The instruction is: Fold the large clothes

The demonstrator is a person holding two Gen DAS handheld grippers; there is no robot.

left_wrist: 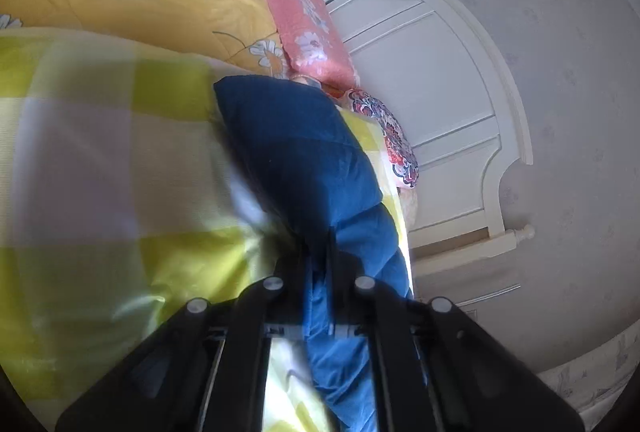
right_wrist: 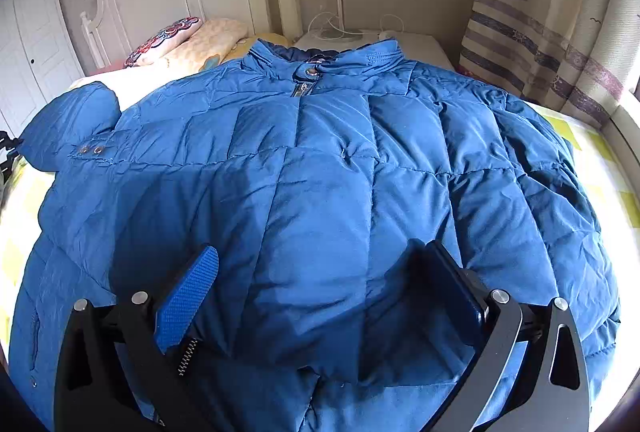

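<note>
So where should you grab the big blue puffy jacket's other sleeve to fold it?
Probably at the cuff end of the sleeve lying flat along the blue puffer jacket on the side opposite the already pinched sleeve. Come in from the outer edge over the checked sheet, where the padding thins to a rim. The right gripper hovers with open jaws above the jacket's lower front.
</note>
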